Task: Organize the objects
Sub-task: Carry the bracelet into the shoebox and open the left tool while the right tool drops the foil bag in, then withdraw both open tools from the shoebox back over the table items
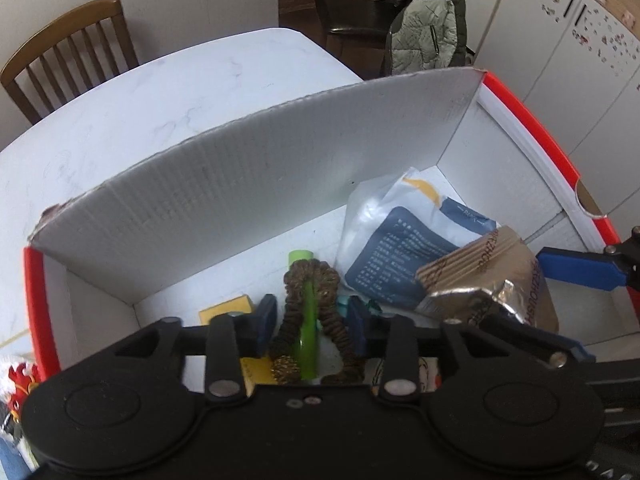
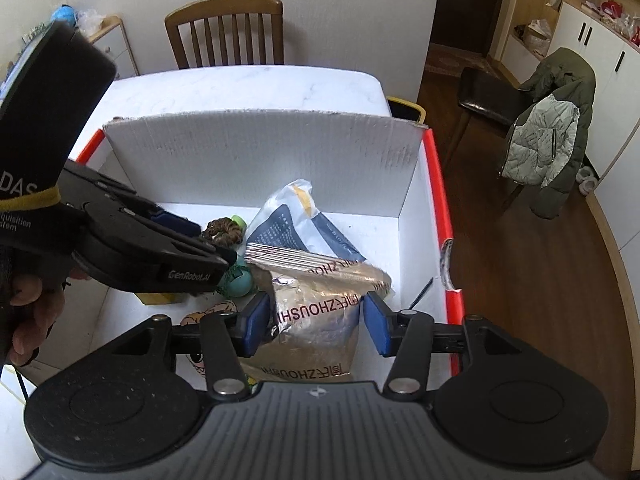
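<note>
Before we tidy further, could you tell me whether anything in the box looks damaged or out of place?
Yes. The box's right wall is torn near its front, with red edging peeling. The foil pouch is crumpled and leans on the white packet. A brown scrunchie is looped round a green tube.

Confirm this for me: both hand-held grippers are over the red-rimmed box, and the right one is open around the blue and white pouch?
Not quite. In the right wrist view, the right hand-held gripper is open around the gold foil bag, not the blue and white pouch lying behind it. Both hand-held grippers are over the red-rimmed box.
</note>
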A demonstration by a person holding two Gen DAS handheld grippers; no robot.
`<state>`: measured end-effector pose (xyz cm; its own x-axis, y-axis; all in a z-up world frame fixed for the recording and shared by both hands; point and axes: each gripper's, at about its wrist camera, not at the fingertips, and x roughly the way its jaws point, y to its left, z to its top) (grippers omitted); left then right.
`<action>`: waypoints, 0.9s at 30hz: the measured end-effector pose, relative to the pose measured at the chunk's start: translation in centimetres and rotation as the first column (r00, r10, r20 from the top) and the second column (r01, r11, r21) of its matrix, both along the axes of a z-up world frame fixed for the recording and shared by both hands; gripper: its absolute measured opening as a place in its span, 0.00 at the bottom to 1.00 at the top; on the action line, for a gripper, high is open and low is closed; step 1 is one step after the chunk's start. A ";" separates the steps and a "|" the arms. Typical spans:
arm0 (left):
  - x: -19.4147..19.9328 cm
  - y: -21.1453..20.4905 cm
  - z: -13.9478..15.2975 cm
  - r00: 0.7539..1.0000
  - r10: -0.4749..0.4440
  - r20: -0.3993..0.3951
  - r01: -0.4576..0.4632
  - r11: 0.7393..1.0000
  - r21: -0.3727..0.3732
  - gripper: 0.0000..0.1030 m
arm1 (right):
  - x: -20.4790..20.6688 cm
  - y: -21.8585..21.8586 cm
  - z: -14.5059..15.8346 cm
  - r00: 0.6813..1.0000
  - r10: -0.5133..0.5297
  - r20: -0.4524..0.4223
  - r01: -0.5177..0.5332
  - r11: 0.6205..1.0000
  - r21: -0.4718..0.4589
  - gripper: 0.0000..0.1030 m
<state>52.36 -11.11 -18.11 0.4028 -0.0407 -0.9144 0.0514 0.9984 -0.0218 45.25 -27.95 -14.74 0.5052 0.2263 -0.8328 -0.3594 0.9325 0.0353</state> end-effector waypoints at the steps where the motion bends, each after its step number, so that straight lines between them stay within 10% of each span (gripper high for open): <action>1: -0.1 0.0 0.1 1.000 0.000 0.005 0.000 1.000 -0.003 0.43 | -0.1 -0.2 0.2 1.000 0.000 0.002 0.000 1.000 0.005 0.52; 27: -8.5 2.4 8.7 0.975 0.028 0.222 -0.014 0.998 -0.065 0.71 | -5.0 -1.7 6.3 0.996 0.003 0.092 -0.017 0.989 0.149 0.58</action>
